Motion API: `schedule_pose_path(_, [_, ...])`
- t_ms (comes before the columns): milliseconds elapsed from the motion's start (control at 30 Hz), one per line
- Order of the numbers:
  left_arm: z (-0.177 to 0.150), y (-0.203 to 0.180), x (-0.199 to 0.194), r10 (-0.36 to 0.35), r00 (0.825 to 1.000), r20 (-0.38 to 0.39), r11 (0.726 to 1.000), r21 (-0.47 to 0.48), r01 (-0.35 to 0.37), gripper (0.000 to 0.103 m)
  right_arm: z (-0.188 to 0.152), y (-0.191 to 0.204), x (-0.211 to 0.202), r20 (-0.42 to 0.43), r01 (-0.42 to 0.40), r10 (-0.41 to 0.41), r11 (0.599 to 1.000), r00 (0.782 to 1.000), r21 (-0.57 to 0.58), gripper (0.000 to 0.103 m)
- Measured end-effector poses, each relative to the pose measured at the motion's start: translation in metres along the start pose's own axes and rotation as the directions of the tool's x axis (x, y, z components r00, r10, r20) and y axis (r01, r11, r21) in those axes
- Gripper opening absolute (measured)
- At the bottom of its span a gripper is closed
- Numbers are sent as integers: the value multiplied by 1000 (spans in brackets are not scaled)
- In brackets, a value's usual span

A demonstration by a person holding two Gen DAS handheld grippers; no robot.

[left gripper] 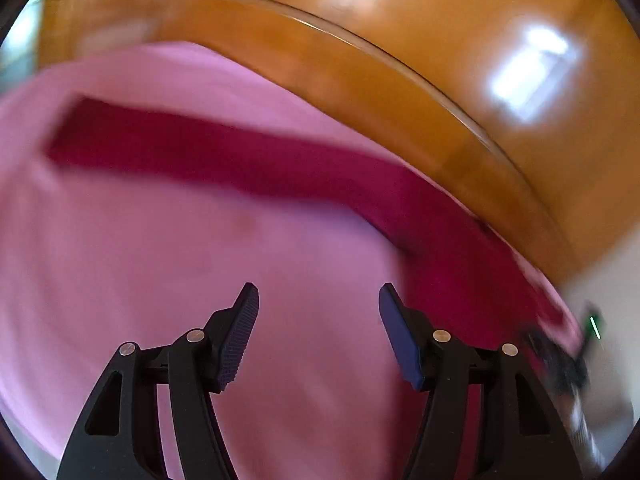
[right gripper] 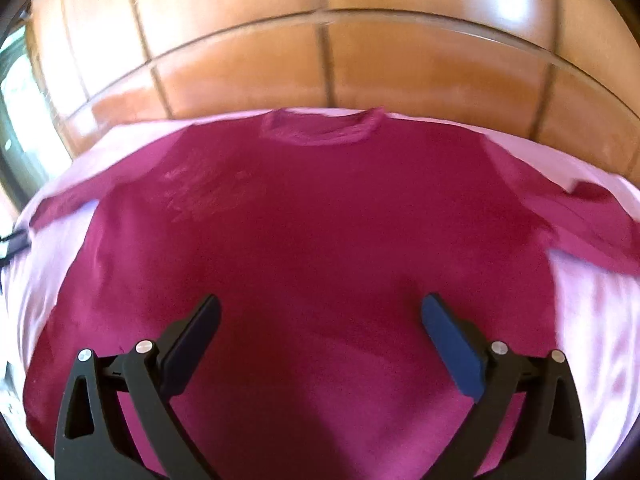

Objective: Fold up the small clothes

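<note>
While shirt [right gripper: 312, 240] lies flat, both hand-held grippers gape; nothing held.

A pink cloth [right gripper: 592, 304] covers the counter, lying smooth and pale under soft daylight. Beyond its far side a clear glass edge [right gripper: 400, 14] curves across both views. Below and past it lies a floor [right gripper: 248, 76] of glossy orange-brown tiles with dark grout lines. A bright window reflection [left gripper: 528, 72] shines on the floor in the left view, and paler glare marks the tiles at the top of the right view. At the far left of the right view a strip of window or doorway [right gripper: 16, 120] shows, blurred. In the left view's lower right a pale surface [left gripper: 612, 272] shows beyond the tiles, too blurred to name.
</note>
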State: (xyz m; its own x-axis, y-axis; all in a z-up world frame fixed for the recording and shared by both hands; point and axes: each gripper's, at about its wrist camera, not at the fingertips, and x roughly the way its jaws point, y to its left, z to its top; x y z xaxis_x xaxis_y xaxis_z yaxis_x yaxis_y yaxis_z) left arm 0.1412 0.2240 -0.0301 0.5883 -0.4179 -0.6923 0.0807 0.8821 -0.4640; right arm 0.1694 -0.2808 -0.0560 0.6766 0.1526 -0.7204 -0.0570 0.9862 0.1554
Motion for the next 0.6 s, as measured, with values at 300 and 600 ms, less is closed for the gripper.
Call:
schedule_pose_path(300, [-105,-50,6,-118,975,-189,990,57,131,47,-72,-73,-74,-61,57,-50,992,997,113,92])
schedule_pose_path(600, [-117,-50,-5,-89,984,-155,994,43,97,6,-117,-49,-111,-113,-36,42,998,993,61,8])
